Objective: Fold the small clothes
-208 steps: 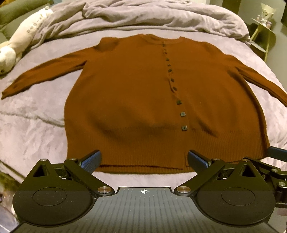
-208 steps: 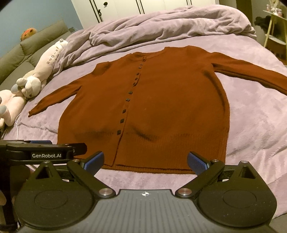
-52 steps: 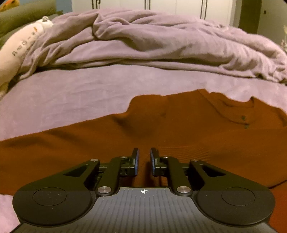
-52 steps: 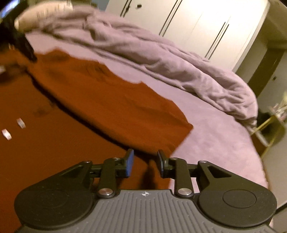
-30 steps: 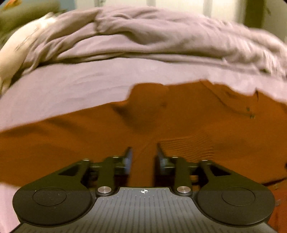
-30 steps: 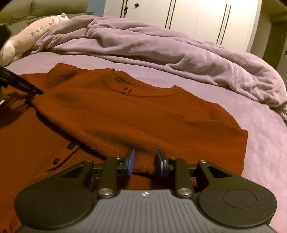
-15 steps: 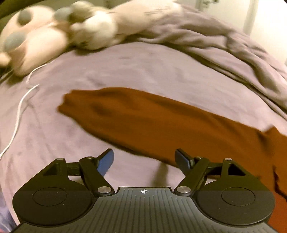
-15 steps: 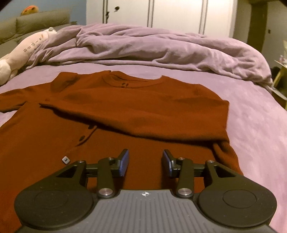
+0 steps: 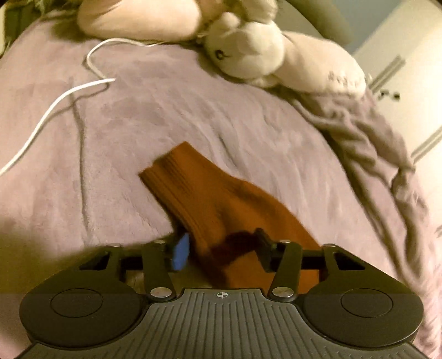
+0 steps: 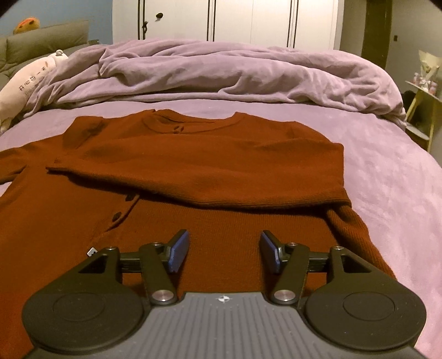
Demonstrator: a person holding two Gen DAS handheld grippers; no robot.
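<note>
A rust-brown buttoned cardigan point(image 10: 193, 215) lies flat on the purple bed. Its right sleeve point(image 10: 210, 171) is folded across the chest. Its left sleeve, with a ribbed cuff point(image 9: 176, 171), stretches out over the bedspread in the left wrist view. My left gripper point(image 9: 222, 251) is open, and the left sleeve point(image 9: 248, 221) lies between its jaws, near the cuff end. My right gripper point(image 10: 223, 251) is open and empty, low over the cardigan's lower body, right of the button row point(image 10: 120, 215).
A rumpled purple duvet point(image 10: 221, 74) is heaped at the head of the bed. Plush toys point(image 9: 248, 47) and a white cable point(image 9: 55, 107) lie on the bedspread point(image 9: 193, 110) beyond the left sleeve. White wardrobe doors point(image 10: 221, 19) stand behind, and a small side table point(image 10: 422, 96) stands at the right.
My left gripper has moved along the left sleeve toward its cuff and its jaws have narrowed around it. My right gripper has opened wider and pulled back slightly from the folded sleeve.
</note>
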